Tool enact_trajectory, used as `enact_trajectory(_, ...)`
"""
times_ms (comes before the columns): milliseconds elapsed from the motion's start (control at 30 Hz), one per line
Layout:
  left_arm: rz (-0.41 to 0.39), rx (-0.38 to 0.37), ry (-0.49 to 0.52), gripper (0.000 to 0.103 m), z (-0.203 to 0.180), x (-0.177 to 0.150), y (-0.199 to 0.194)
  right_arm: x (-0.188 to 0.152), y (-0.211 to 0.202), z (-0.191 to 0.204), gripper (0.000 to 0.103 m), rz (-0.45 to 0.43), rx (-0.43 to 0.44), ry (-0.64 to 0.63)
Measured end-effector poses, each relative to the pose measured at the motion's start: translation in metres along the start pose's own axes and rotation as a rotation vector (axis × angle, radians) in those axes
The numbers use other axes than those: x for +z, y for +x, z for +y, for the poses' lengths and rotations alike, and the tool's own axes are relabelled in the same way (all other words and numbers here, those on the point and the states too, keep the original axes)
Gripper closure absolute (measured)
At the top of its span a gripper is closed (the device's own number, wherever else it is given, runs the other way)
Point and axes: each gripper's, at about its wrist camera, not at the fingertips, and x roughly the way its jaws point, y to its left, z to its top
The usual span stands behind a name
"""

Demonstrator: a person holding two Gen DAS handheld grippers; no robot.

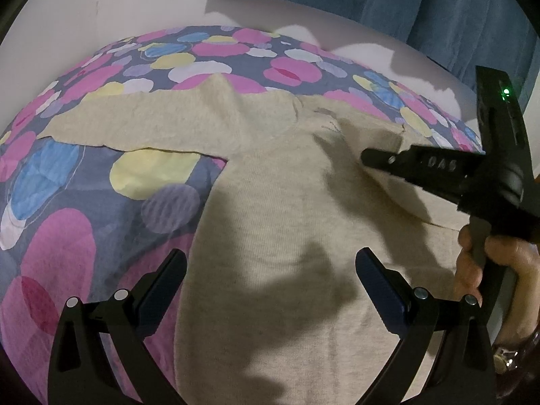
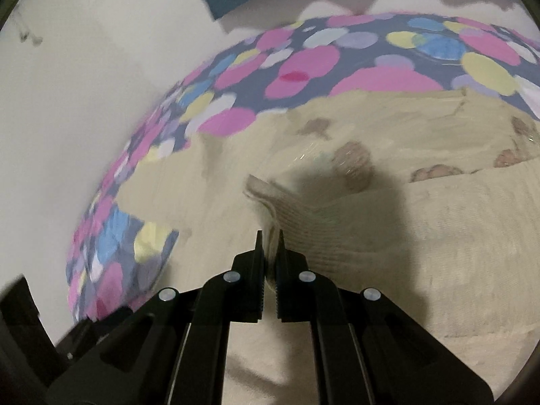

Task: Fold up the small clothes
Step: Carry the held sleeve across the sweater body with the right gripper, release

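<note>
Left wrist view: a white wall (image 1: 101, 3) is seen far left, with the dotted bedspread (image 1: 67, 175) spread below it. A beige sweater (image 1: 287, 229) is laid flat on the bedspread, one sleeve (image 1: 135, 121) stretched out to the left, the neckline (image 1: 324, 114) toward the far side. The left claw (image 1: 270, 276) is held above the sweater body, fingers wide apart, nothing gripped. Shadows are cast across the knit between the fingers. Further right, the right claw (image 1: 366, 158) is seen side-on over the sweater's right part, tips pointing left at a raised fold of fabric. At the right edge, the person's hand (image 1: 472, 263) is wrapped around the black handle. A blue curtain (image 1: 405, 0) is hung at top right.

Right wrist view: the wall (image 2: 84, 84) fills the left, motion-blurred. The bedspread (image 2: 303, 64) is curved across the middle and top. The sweater (image 2: 438, 236) covers the lower centre and right; brown printed figures (image 2: 354, 162) are visible on it, detail too blurred to make out. The right claw (image 2: 270, 239) is clamped on a ribbed cuff (image 2: 303, 209), with knit pinched between the nearly closed fingers. The cuff is lifted off the sweater body just beyond the tips. A shadow is thrown over the fabric right of the cuff.
</note>
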Motion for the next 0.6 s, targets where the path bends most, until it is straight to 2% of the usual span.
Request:
enact_trajectory(100,0.005,0.0,-0.002,0.004,0.0,-0.001,0.001,-0.006,0.01,0.01,0.099,0.052,-0.005,-0.057)
enact_trajectory(267,0.008,0.0,0.0,0.004,-0.002,-0.001,0.003,-0.015,0.026,0.014,0.097,0.121,0.01,-0.081)
enact_trajectory(333,0.01,0.001,0.002,0.004,-0.002,-0.001,0.004,-0.018,0.029,0.015,0.091,0.133,0.03,-0.084)
enact_trajectory(500,0.013,0.0,0.004,0.004,-0.002,-0.003,0.005,-0.019,0.018,0.012,0.079,0.135,0.153,-0.065)
enact_trajectory(600,0.015,-0.006,0.007,0.004,-0.003,-0.003,0.006,-0.016,-0.011,-0.008,0.074,0.093,0.208,-0.032)
